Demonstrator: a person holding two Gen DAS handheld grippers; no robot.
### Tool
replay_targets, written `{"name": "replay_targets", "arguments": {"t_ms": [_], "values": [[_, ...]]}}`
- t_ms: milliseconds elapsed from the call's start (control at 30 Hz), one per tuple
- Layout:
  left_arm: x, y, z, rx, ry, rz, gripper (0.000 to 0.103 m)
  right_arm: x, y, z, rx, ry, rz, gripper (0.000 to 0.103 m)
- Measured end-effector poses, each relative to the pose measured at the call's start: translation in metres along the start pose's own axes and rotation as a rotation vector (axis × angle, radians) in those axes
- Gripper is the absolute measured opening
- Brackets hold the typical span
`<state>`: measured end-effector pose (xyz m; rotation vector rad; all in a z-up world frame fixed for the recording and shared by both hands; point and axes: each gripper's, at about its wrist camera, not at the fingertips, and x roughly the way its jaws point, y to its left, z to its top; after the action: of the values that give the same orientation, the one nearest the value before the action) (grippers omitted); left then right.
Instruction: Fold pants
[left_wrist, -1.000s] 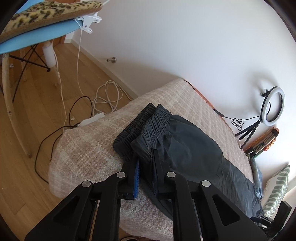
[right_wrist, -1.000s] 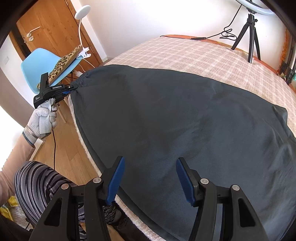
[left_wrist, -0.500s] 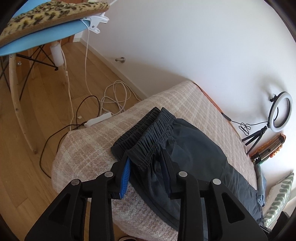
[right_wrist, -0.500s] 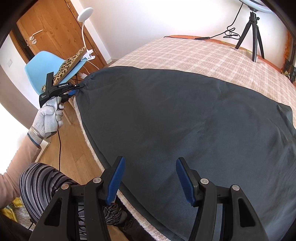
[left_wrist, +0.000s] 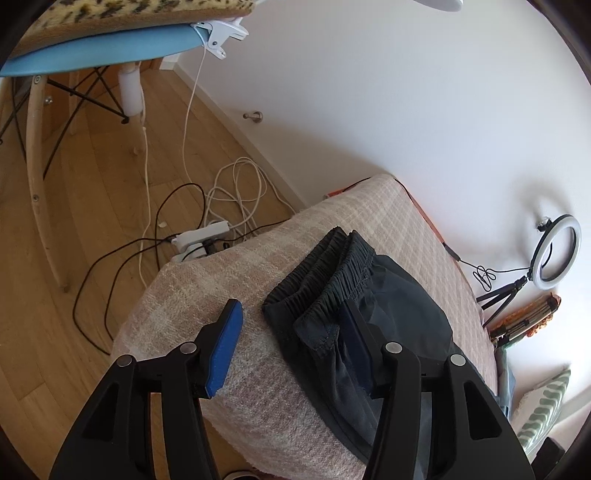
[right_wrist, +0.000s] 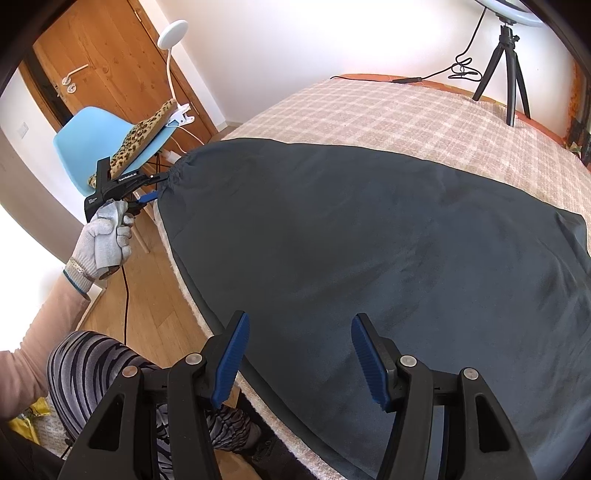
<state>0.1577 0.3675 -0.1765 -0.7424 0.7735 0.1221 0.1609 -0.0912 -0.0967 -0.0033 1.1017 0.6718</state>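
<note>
Two grippers hover over the dark grey pants (right_wrist: 369, 236), spread flat on the beige checked bed (right_wrist: 406, 114). The left gripper (left_wrist: 291, 336), at nine o'clock in the right wrist view, has just been opening; its jaws now stand half apart, the elastic waistband (left_wrist: 325, 273) lying loose between them, released. The right gripper (right_wrist: 299, 354) holds nothing, jaws wide. Probably one fold is laid.

bare plaid blanket (right_wrist: 388, 110) beyond pants (right_wrist: 369, 240), tripod (right_wrist: 506, 66) at far edge, chair (right_wrist: 110, 147) left
</note>
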Motion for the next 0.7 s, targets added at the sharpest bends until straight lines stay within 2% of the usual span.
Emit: {"name": "replay_targets", "arguments": {"t_ms": [100,200,267,300,333,367,500,700], "values": [[0.004,-0.012,-0.004,0.072,0.014,0.011,0.053,0.001,0.001,0.000,-0.002,0.003,-0.002,0.060],[0.007,-0.020,-0.008,0.126,-0.007,0.042,0.051,0.001,0.000,-0.001,0.003,0.003,-0.002,0.060],[0.010,-0.019,-0.007,0.120,-0.013,0.057,0.034,0.001,0.001,0.001,0.006,0.003,0.000,0.060],[0.010,-0.019,-0.006,0.116,-0.019,0.054,0.032,0.001,0.002,0.002,0.005,0.002,0.000,0.060],[0.011,-0.017,-0.005,0.106,-0.021,0.039,0.025,0.001,0.003,0.003,0.002,0.002,-0.002,0.060],[0.012,-0.016,-0.004,0.091,-0.018,0.022,0.023,0.001,0.004,0.004,-0.002,0.002,-0.005,0.060],[0.006,-0.023,-0.006,0.097,-0.055,-0.007,0.020,0.000,0.008,0.016,-0.008,-0.007,-0.017,0.060],[-0.013,-0.070,-0.022,0.296,-0.128,-0.009,0.019,0.002,0.015,0.063,-0.006,-0.019,-0.002,0.060]]}}
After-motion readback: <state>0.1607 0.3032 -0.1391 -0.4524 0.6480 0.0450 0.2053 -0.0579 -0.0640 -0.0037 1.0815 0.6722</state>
